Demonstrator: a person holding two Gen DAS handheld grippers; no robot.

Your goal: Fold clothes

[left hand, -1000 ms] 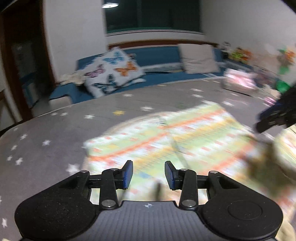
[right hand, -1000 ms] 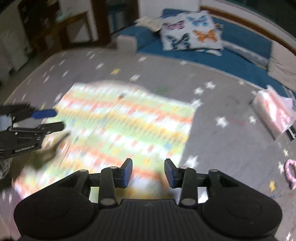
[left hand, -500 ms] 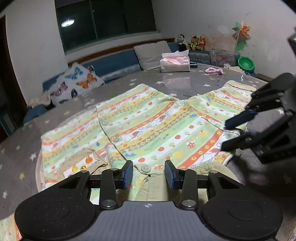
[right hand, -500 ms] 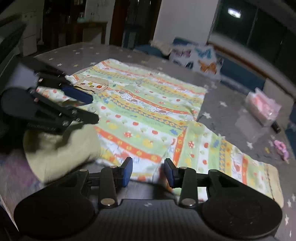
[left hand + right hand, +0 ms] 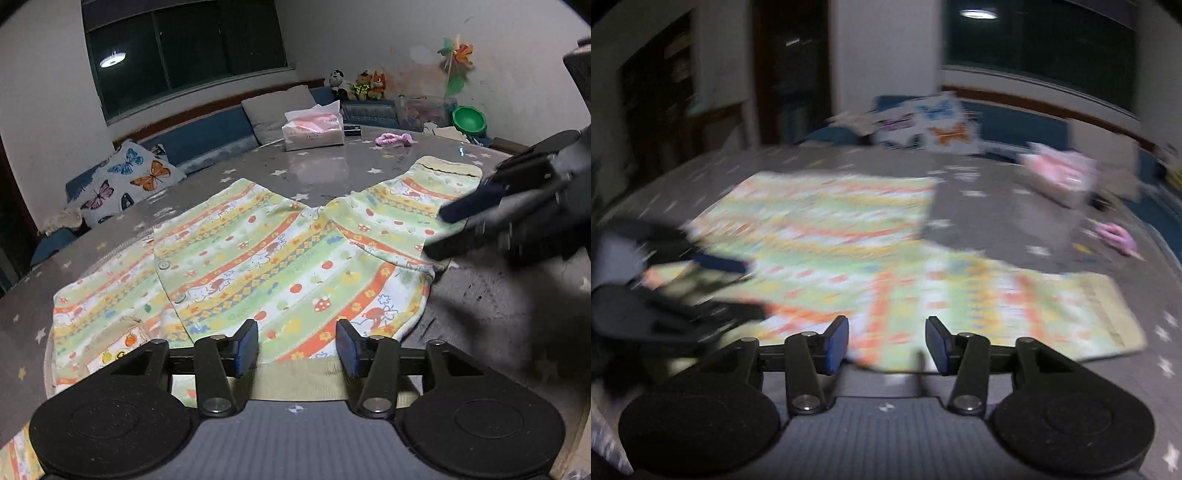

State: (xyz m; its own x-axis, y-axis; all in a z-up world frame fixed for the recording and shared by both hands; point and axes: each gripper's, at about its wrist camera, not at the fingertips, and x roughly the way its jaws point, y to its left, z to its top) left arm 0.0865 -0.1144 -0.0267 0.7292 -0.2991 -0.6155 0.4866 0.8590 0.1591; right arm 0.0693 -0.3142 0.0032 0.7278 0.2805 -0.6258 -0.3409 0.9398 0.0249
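Left hand-held gripper (image 5: 297,345): its two blue pads are wide apart and hold nothing. It hangs low over the near edge of the shirt.
Right hand-held gripper (image 5: 886,343): its pads are wide apart too, with nothing between them. It is low over the sleeve side of the shirt. This view is blurry.
Shirt (image 5: 266,266): a small striped top in green, yellow and orange, with little red mushrooms and flowers. It lies spread out flat on the surface. Round buttons run down the front.
Collar band (image 5: 295,380): a plain pale strip at the near edge, right under the left hand-held gripper.
Sleeve (image 5: 417,199): it sticks out to the right side and ends in a pale cuff.
Surface (image 5: 332,173): grey and shiny, with small white stars.
Tissue pack (image 5: 314,127): pink and white, far from the shirt.
Pink thing (image 5: 393,139): small, near the tissue pack.
Butterfly pillow (image 5: 129,177): on the blue bench behind the surface.
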